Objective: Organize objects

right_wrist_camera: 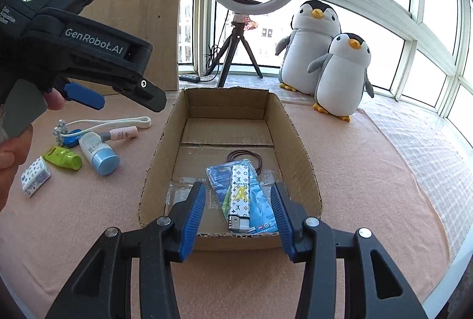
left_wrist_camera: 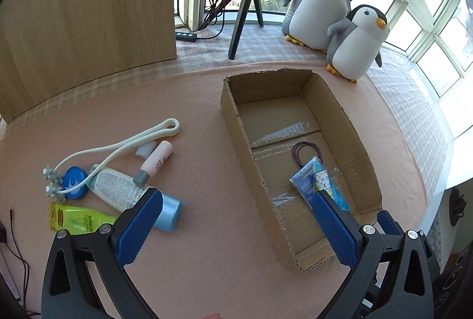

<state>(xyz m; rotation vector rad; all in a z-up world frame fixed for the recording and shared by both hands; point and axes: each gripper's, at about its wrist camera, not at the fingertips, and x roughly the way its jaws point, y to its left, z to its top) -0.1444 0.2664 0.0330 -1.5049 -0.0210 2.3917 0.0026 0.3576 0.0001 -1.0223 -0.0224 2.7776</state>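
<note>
Both grippers, left (left_wrist_camera: 236, 218) and right (right_wrist_camera: 238, 209), stand apart and empty; left should probably drop squarely over the bottle (left_wrist_camera: 133, 194) before closing, avoiding the tube (left_wrist_camera: 78, 219)

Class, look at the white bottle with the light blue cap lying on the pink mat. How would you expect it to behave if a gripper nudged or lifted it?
The white bottle lies on its side and looks round, so a nudge would probably roll it. Its smooth plastic may slip between jaws. It touches the pink tube, which would likely shift too.
</note>
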